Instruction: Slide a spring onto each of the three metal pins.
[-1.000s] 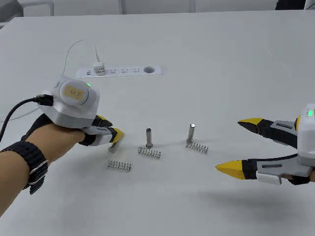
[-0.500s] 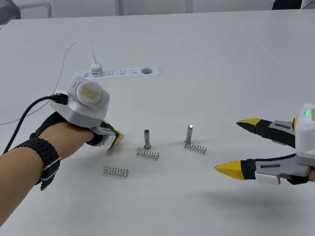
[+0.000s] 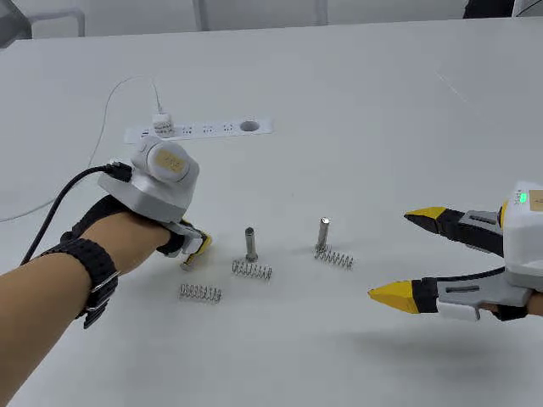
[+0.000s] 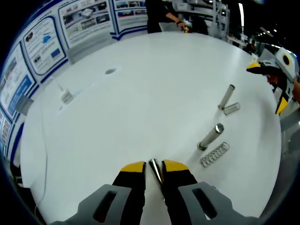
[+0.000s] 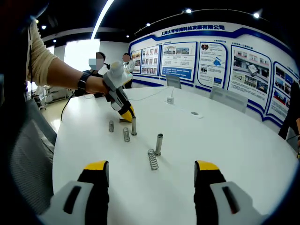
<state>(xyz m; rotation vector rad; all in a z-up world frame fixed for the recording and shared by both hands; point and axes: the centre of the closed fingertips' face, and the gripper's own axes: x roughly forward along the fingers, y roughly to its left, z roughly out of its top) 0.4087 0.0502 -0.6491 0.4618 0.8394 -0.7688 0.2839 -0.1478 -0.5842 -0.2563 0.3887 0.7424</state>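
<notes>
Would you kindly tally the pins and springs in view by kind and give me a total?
Metal pins: 3, one held in the left gripper
Springs: 3
Total: 6

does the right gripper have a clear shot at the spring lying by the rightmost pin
Probably yes. The right gripper hangs open above the table, and nothing lies between it and that spring. The pin stands at the spring's far end, so a low approach from the right looks free.
</notes>
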